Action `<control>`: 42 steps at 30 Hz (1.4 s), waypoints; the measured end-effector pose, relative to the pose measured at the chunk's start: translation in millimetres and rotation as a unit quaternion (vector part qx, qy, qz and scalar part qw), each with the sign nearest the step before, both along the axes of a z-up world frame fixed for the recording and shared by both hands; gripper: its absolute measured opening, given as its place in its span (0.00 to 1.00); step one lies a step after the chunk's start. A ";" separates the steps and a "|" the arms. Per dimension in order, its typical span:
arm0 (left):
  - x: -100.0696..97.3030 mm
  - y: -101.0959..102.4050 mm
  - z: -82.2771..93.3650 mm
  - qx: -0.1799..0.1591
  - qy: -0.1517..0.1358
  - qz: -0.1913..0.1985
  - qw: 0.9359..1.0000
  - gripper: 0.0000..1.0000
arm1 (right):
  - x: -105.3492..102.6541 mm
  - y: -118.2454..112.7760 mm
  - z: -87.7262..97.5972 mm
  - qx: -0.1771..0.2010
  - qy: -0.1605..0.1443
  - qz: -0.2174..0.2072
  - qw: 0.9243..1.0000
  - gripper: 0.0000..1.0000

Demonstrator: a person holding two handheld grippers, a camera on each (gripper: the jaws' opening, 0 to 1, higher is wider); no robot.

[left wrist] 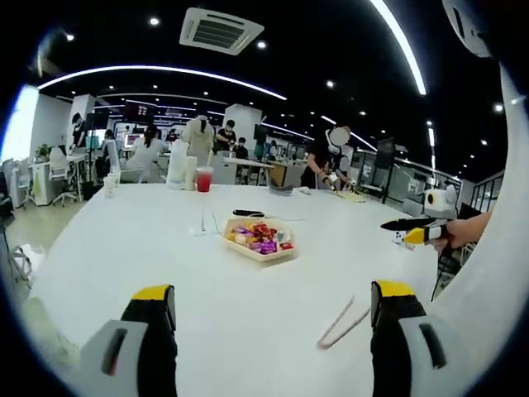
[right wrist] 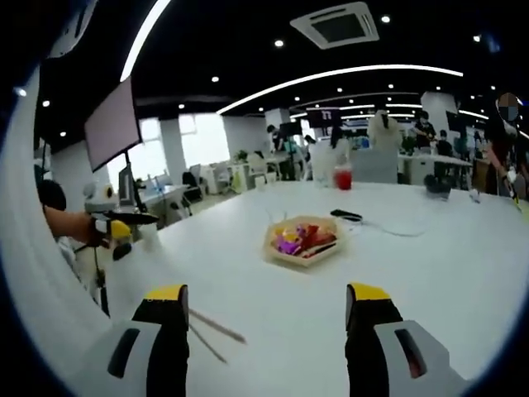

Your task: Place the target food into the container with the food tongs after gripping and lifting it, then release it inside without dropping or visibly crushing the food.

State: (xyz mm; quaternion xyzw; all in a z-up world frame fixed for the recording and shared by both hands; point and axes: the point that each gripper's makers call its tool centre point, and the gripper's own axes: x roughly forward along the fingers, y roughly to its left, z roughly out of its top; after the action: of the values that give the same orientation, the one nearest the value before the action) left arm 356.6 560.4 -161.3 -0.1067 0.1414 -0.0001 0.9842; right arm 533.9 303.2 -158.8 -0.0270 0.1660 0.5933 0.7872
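Observation:
A shallow beige tray (left wrist: pixel 259 250) (right wrist: pixel 304 245) of colourful wrapped snacks sits mid-table on the white table (left wrist: pixel 165 256) (right wrist: pixel 430 273). Pale food tongs (left wrist: pixel 343 324) (right wrist: pixel 211 331) lie flat on the table, loose, just inside my right jaw in the left gripper view and beside my left jaw in the right gripper view. My left gripper (left wrist: pixel 273 304) is open and empty, well short of the tray. My right gripper (right wrist: pixel 264 304) is likewise open and empty. In the left gripper view the right gripper (left wrist: pixel 413 230) appears at the right, held by a hand. In the right gripper view the left gripper (right wrist: pixel 116 223) appears at the left.
A red cup (left wrist: pixel 203 179) (right wrist: pixel 343 177) and white bags and cups stand at the table's far side. A dark phone (left wrist: pixel 248 213) (right wrist: pixel 345 215) with a cable lies behind the tray. People and desks fill the office beyond.

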 end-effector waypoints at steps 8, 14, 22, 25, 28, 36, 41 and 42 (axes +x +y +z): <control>-6.5 3.2 -2.0 -0.025 -0.007 0.029 0.999 0.99 | 1.4 1.5 -2.8 0.012 0.016 -0.015 1.000 0.79; -10.8 7.3 -2.1 -0.047 -0.013 0.048 0.998 0.99 | -3.2 0.3 -5.1 0.008 0.022 -0.016 1.000 0.79; -13.9 9.8 -15.2 -0.058 -0.012 0.062 0.996 0.97 | -2.6 -0.6 0.5 0.030 0.027 -0.036 0.999 0.77; -12.5 7.0 -15.8 -0.057 -0.011 0.058 0.997 0.97 | -3.3 -1.0 -3.5 0.028 0.028 -0.041 0.998 0.77; -11.9 2.2 -16.8 -0.056 -0.003 0.050 0.997 0.96 | -6.5 -1.7 -7.5 0.027 0.033 -0.044 0.998 0.76; -16.1 -2.7 -19.1 -0.053 0.008 0.044 0.998 0.95 | -16.3 -2.6 -13.5 0.024 0.037 -0.049 0.998 0.76; -18.2 -8.8 -23.0 -0.057 0.012 0.041 0.997 0.94 | -18.0 -4.8 -16.6 0.018 0.036 -0.052 0.998 0.76; -18.5 -9.9 -23.7 -0.058 0.013 0.041 0.997 0.94 | -18.0 -4.9 -16.5 0.018 0.037 -0.053 0.998 0.75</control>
State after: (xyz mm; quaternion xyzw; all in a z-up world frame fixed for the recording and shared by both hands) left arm 338.1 550.5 -185.1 -0.1691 0.1495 0.0330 0.9736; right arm 515.8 298.3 -175.3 0.0176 0.1853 0.5544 0.8112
